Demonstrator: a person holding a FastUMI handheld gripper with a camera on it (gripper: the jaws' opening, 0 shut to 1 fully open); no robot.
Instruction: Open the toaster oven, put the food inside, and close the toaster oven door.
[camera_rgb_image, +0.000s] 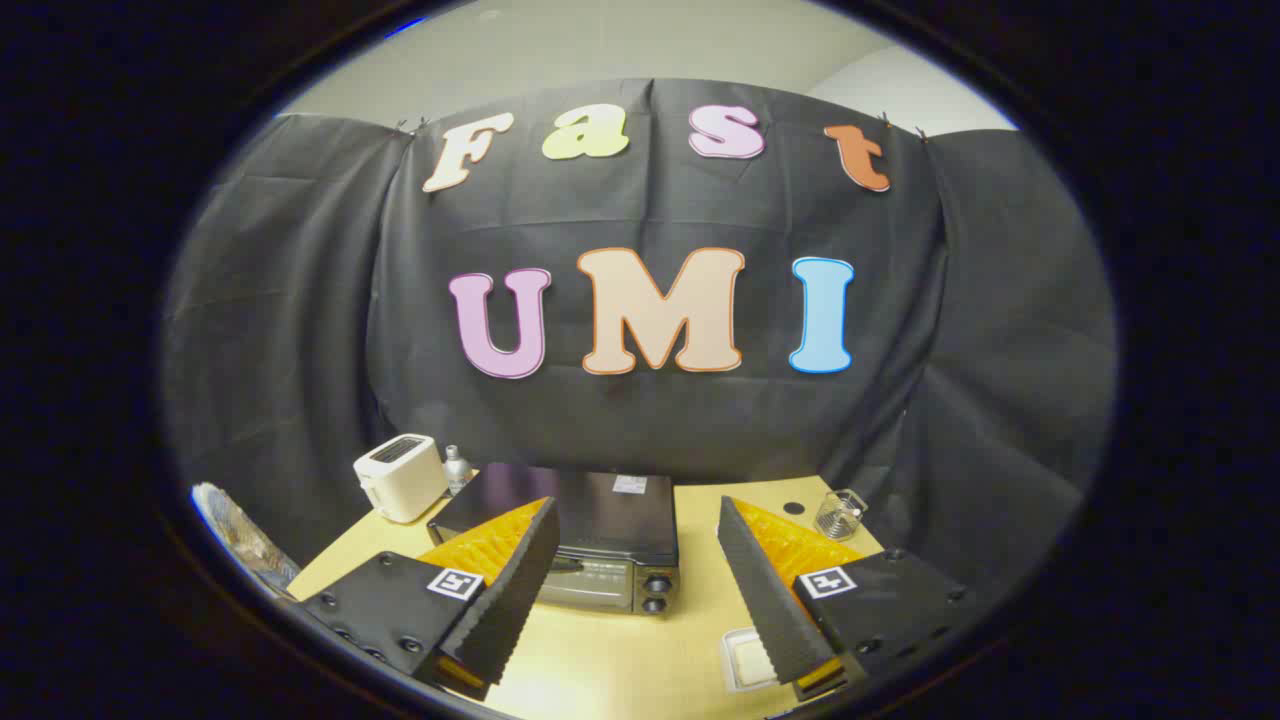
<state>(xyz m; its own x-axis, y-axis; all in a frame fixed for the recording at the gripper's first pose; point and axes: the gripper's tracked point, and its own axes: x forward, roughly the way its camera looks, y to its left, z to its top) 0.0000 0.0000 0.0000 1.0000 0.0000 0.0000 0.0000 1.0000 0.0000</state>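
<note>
Above the closed toaster oven (590, 535), hand-held gripper (637, 585) fingers spread empty

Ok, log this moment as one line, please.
gripper: open, holding nothing | toaster oven: door closed, just ahead between fingers | food tray: on table by one finger | stage: approach

- We see a staged booth, not a lived-in kitchen: black cloth (300, 300) hangs as its wall beyond the fingers, with a plain pale room wall (620, 45) above it.
- We note kitchen props on a light wooden table (700, 560): a toaster oven (600, 540) just ahead between the fingers, a white toaster (400, 477) beyond the left finger, a glass (838, 513) beyond the right.
</note>
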